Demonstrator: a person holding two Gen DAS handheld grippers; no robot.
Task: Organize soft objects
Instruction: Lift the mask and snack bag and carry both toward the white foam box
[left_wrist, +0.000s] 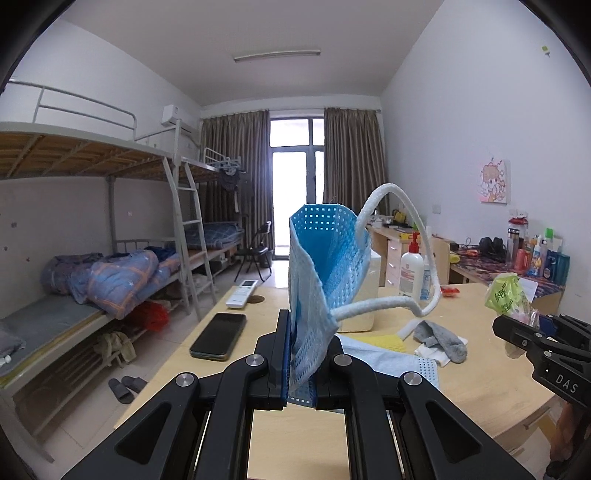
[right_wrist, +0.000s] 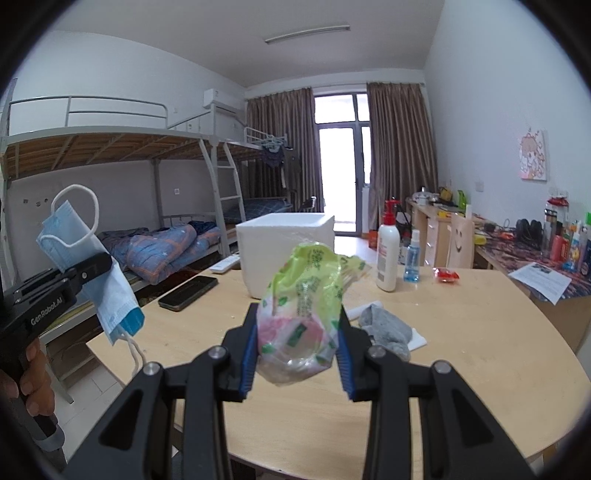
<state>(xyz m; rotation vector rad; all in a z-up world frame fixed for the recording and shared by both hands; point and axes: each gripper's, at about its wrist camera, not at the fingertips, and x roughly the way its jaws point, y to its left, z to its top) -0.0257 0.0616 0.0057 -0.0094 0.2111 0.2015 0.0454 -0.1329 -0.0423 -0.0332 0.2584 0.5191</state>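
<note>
My left gripper (left_wrist: 300, 354) is shut on a blue face mask (left_wrist: 325, 258) and holds it upright above the wooden table (left_wrist: 295, 435); its white ear loops hang free. It also shows at the left of the right wrist view (right_wrist: 99, 267) with the mask (right_wrist: 85, 258). My right gripper (right_wrist: 297, 350) is shut on a green tissue pack (right_wrist: 306, 306), held above the table (right_wrist: 461, 387); it shows at the right of the left wrist view (left_wrist: 517, 325). A grey sock (right_wrist: 388, 328) lies on the table, also in the left wrist view (left_wrist: 443, 339). Another mask (left_wrist: 388, 362) lies flat by a yellow cloth (left_wrist: 384, 341).
A white foam box (right_wrist: 284, 251) stands mid-table. A phone (right_wrist: 188, 291), a remote (left_wrist: 242, 293), a lotion pump bottle (right_wrist: 388, 254), a blue spray bottle (right_wrist: 412, 262) and a red wrapper (right_wrist: 447, 275) lie around it. Bunk beds (left_wrist: 92, 258) stand to the left.
</note>
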